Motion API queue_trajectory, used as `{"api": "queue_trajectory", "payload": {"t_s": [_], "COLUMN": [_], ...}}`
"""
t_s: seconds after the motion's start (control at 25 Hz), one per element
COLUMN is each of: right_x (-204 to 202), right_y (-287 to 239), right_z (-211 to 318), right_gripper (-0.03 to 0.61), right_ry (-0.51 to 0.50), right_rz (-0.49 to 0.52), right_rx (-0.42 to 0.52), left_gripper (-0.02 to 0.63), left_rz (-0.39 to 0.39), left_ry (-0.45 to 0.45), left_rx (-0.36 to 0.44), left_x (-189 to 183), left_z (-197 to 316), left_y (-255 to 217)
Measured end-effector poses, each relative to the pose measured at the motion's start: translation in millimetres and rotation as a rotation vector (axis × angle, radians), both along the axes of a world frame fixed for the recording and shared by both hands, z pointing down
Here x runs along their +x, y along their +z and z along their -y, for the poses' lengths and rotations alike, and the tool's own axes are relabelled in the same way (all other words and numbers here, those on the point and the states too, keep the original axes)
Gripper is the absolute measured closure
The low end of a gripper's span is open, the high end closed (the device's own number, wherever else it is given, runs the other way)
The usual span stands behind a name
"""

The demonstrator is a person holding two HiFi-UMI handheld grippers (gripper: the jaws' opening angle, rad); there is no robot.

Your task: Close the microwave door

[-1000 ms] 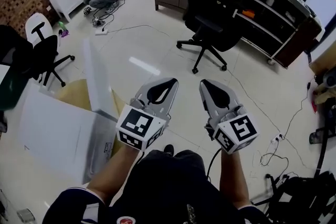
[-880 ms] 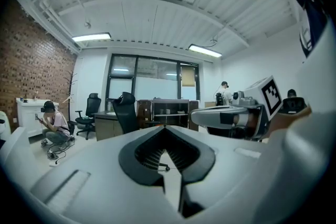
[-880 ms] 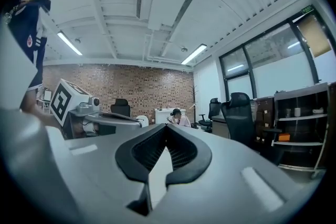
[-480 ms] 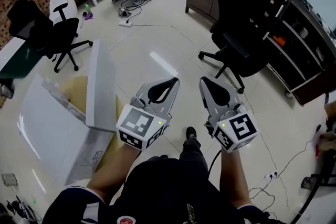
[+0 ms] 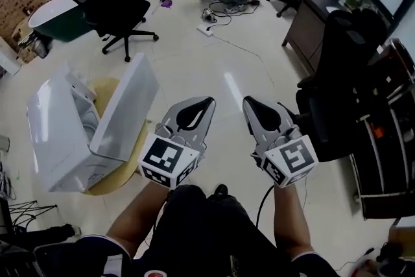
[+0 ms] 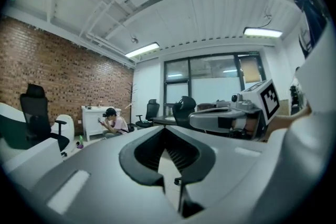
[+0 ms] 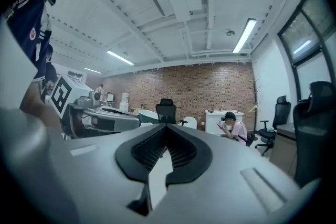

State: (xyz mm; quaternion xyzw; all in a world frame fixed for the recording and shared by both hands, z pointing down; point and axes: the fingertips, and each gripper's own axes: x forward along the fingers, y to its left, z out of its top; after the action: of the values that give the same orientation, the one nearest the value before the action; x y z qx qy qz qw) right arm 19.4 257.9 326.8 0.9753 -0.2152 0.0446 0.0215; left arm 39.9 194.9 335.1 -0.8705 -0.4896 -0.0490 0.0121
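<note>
Your left claw (image 5: pixel 206 102) and right claw (image 5: pixel 248 102) are both pressed together on nothing, side by side over the floor. The white microwave (image 5: pixel 58 139) sits well to their left on a round tan bench (image 5: pixel 115 177). Its door (image 5: pixel 126 110) stands wide open, its length running away from you.

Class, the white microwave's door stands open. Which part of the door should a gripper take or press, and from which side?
Press the door near its free edge, away from where it meets the microwave, coming from its outer face, on its right in the head view. It is a flat slab swung wide, with no handle visible; the left gripper, shut, is probably nearer.
</note>
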Motion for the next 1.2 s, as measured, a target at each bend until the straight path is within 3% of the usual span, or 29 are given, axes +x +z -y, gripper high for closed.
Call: {"api": "queue_trajectory", "payload": {"t_s": [0.28,0.72,1.0,1.2], "right_x": [70,178,207,209], "right_y": [10,29,50,46], "right_z": [15,108,171,226], "right_gripper": [0.577,0.577,0.577,0.577], "right_ry": [-0.222,-0.538,-0.731,-0.89], "right_rz": [-0.012,-0.014,0.036,0.0], "right_rx": [0.013,-0.026,-0.052,-0.081], "left_gripper": [0.601,0.601,0.601,0.601], "left_rz": [0.017,0.0,0.01,0.009], "left_ry": [-0.232,-0.536,-0.776,-0.97], "left_rx": [0.04,0.012,0.009,0.007], "left_x": [48,138,150,135], "left_z": [24,104,176,227], "left_y": [13,25,24,21]}}
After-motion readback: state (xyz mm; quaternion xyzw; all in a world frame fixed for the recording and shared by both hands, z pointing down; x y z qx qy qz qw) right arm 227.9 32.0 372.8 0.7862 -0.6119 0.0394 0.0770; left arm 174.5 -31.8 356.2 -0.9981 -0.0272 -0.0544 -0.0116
